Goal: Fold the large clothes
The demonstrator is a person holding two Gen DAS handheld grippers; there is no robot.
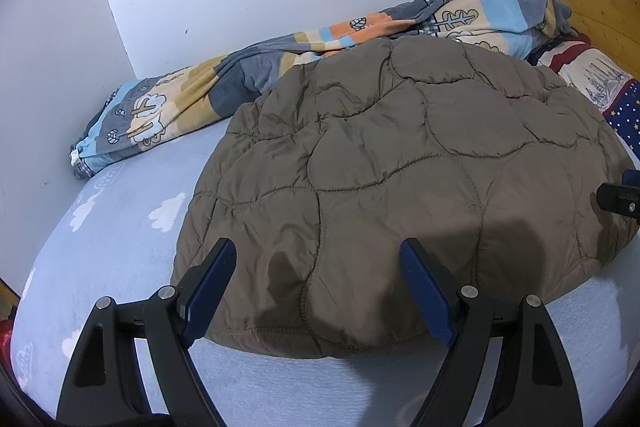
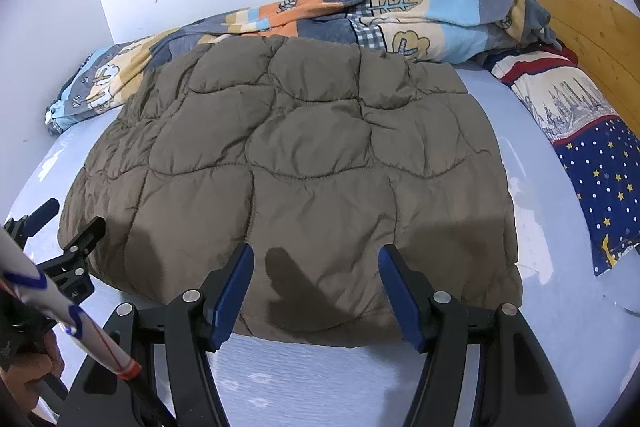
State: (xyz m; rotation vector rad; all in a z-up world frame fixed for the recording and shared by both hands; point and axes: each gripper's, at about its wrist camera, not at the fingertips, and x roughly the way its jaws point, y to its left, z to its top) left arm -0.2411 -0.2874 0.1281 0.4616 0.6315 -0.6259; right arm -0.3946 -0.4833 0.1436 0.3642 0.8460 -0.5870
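A: Already folded, seemingly: quilted brown jacket (image 2: 288,183) lying as a compact bundle on the bed (image 2: 320,379), near the striped blanket (image 2: 400,15).

B: Still gripped anywhere?

A: No. Left claw (image 1: 320,291) released, nothing between the pads. Right claw (image 2: 316,295) likewise spread, hovering over the near hem.

B: Left to do?

A: Perhaps one more fold, or simply smoothing.

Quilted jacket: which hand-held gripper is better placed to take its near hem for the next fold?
Neither clearly. The left hand-held gripper and right hand-held gripper both hover open over the quilted jacket's near hem, left toward its left corner, right toward its right; probably both lift together.
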